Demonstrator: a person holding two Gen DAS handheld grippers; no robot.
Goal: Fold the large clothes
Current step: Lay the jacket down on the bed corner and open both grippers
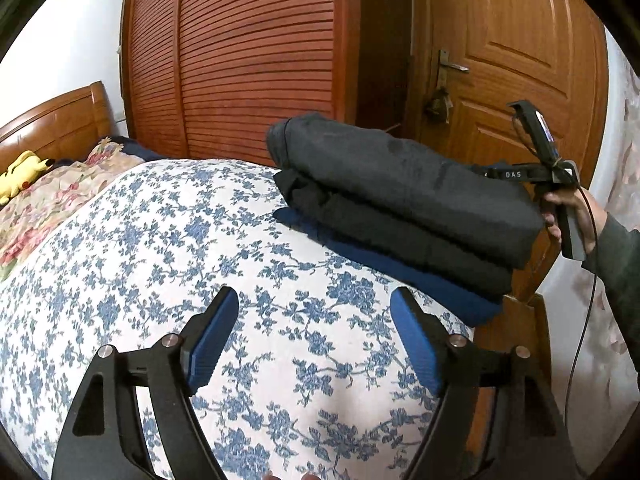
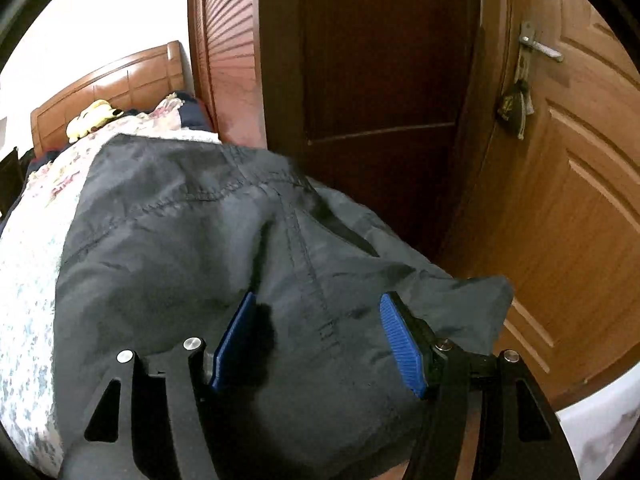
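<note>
Bundle (image 1: 400, 184) lies lengthwise toward the door — right claw (image 2: 320, 340) grips it; left claw (image 1: 314, 340) open, empty.

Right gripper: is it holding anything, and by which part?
The right gripper straddles the top dark garment near its end by the door; whether its pads pinch it cannot be told. The left gripper holds nothing.

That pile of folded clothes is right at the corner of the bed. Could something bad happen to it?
Maybe. The dark folded garment tops a stack sitting at the bed's corner, and it bulges past the blue garment underneath, so a nudge could tip it off the bed. The right gripper straddles it, and pulling away roughly might drag the fold open. The left gripper is open and holds nothing, so it isn't steadying the pile.
</note>
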